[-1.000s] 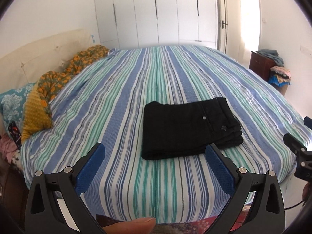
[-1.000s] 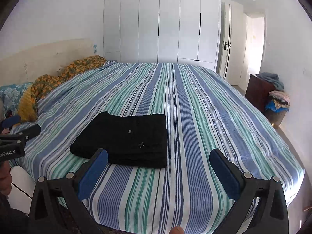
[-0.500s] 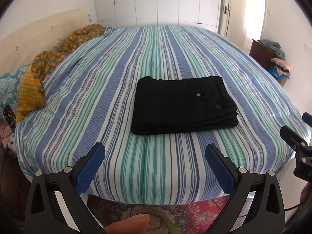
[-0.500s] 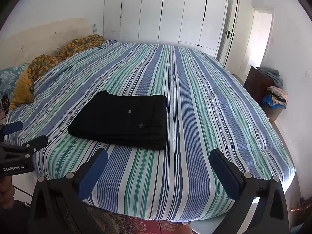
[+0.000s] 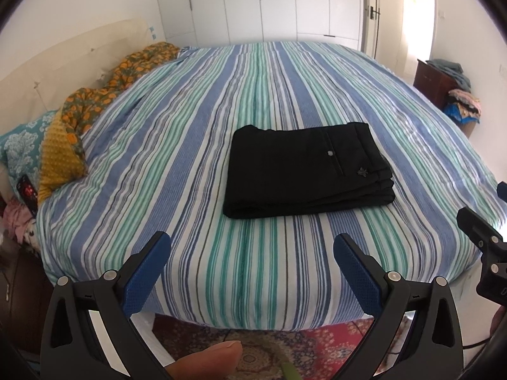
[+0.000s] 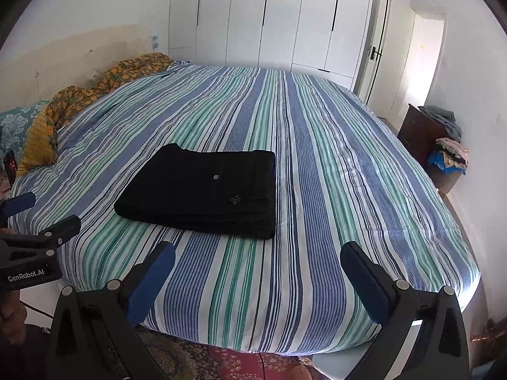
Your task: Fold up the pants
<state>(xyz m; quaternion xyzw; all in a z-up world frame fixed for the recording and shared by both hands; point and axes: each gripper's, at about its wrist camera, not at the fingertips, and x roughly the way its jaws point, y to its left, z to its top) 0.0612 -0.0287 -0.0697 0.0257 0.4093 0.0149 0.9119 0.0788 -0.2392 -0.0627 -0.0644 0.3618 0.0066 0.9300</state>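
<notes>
The black pants (image 5: 304,167) lie folded into a flat rectangle on the striped bed (image 5: 190,145), near its front edge. In the right wrist view the pants (image 6: 202,190) sit left of centre. My left gripper (image 5: 252,272) is open and empty, held off the bed's front edge, well short of the pants. My right gripper (image 6: 258,280) is open and empty too, also back from the bed edge. The right gripper shows at the right edge of the left wrist view (image 5: 484,247); the left gripper shows at the left edge of the right wrist view (image 6: 35,247).
An orange flowered blanket (image 5: 104,95) and pillows (image 5: 22,148) lie along the headboard at left. White wardrobes (image 6: 269,19) stand behind the bed. A dark cabinet with piled clothes (image 6: 440,139) stands at right. A patterned rug (image 5: 269,348) lies below the bed edge.
Both grippers have drawn back and risen from the bed, so the bed edge and rug now show below them. The pants have not moved. Both grippers stay open.
</notes>
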